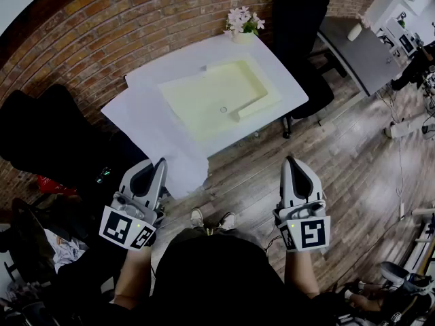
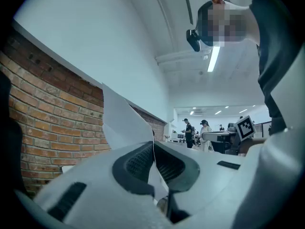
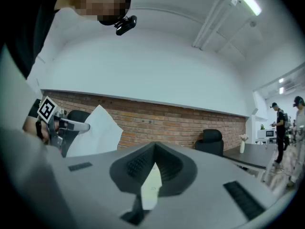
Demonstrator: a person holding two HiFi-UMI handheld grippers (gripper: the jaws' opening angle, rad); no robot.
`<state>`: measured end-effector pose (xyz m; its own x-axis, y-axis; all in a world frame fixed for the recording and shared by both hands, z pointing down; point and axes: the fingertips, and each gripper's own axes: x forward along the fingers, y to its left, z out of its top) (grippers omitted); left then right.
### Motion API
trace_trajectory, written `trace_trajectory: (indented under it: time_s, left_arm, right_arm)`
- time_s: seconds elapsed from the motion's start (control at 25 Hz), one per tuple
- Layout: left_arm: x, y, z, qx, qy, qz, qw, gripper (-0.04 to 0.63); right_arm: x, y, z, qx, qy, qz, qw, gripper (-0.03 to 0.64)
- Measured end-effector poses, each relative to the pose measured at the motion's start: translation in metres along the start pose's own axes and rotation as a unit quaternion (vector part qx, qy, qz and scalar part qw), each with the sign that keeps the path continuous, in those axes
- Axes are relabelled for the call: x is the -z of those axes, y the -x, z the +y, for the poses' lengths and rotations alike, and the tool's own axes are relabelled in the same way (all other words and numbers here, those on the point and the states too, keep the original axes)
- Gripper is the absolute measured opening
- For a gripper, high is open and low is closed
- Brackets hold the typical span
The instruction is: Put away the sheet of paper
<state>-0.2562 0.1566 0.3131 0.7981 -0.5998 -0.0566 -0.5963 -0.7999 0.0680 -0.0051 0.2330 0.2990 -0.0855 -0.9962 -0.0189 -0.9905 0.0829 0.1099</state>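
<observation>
A large white sheet of paper (image 1: 146,124) hangs off the near left side of the white table (image 1: 285,80) and reaches down to my left gripper (image 1: 160,166). That gripper is shut on the sheet's near edge. In the left gripper view the pads (image 2: 138,162) pinch the sheet (image 2: 125,123), which stands up above the left gripper (image 2: 153,144). My right gripper (image 1: 295,163) hovers over the wooden floor to the right, apart from the paper, jaws closed together. In the right gripper view the right gripper (image 3: 155,148) has its tips meeting, and the sheet (image 3: 95,130) shows at the left.
A pale cream tray (image 1: 217,97) lies on the table, with a flower vase (image 1: 242,26) at its far edge. Black chairs (image 1: 299,19) stand behind and at the left (image 1: 47,131). A grey desk (image 1: 360,53) is at the right. A brick wall (image 1: 115,26) runs behind.
</observation>
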Motion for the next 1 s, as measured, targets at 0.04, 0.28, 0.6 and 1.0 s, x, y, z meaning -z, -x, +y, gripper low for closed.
trace_trajectory:
  time_s: [0.04, 0.28, 0.6, 1.0]
  left_arm:
    - [0.001, -0.001, -0.002, -0.001, 0.0, 0.001, 1.0, 0.026]
    - [0.005, -0.011, -0.015, -0.006, 0.001, 0.0, 1.0, 0.026]
    - [0.005, -0.024, -0.044, -0.027, -0.006, -0.003, 0.9996, 0.026]
    - [0.017, -0.055, -0.054, -0.022, -0.009, 0.005, 0.9997, 0.026]
  right_arm:
    - [0.001, 0.001, -0.002, 0.0, 0.0, 0.001, 1.0, 0.012]
    - [0.002, 0.009, -0.02, -0.007, -0.034, -0.014, 0.999, 0.013]
    - [0.02, 0.027, -0.048, -0.03, -0.035, 0.001, 0.999, 0.014]
    - [0.04, 0.028, -0.079, -0.021, -0.05, 0.002, 0.998, 0.014]
